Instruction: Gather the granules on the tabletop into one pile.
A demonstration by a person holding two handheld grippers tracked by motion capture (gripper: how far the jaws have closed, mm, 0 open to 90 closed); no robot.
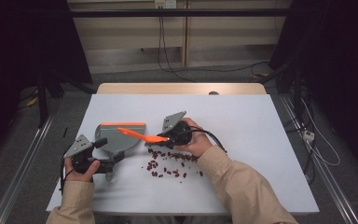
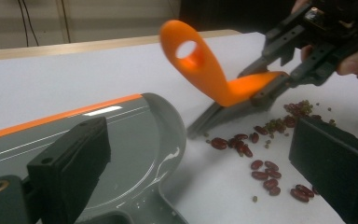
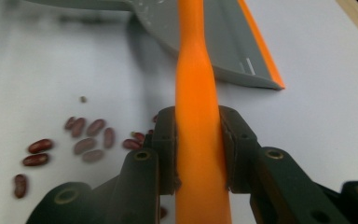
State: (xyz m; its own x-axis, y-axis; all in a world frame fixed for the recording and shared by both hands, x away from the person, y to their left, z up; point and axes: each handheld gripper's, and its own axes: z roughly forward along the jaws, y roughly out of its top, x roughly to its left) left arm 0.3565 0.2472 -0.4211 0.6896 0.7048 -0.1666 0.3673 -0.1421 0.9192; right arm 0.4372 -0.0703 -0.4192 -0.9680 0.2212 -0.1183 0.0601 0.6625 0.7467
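A grey dustpan (image 1: 116, 140) with an orange front edge lies on the white table, its handle pointing toward my left gripper (image 1: 108, 151). In the left gripper view the left gripper (image 2: 198, 140) has its jaws wide apart, with the pan (image 2: 135, 135) and its handle between them and bare table beside the right jaw. My right gripper (image 1: 165, 138) is shut on an orange-handled tool (image 1: 140, 134), whose looped end (image 2: 205, 70) hangs over the pan's right side. The pads clamp both sides of the handle (image 3: 196, 60). Several red beans (image 1: 168, 165) lie scattered below the right gripper.
Small green beans are mixed in with the red beans (image 2: 261, 168) right of the dustpan. A wooden table edge (image 1: 182, 88) runs along the back. Cables trail on the floor behind and to the right of the table.
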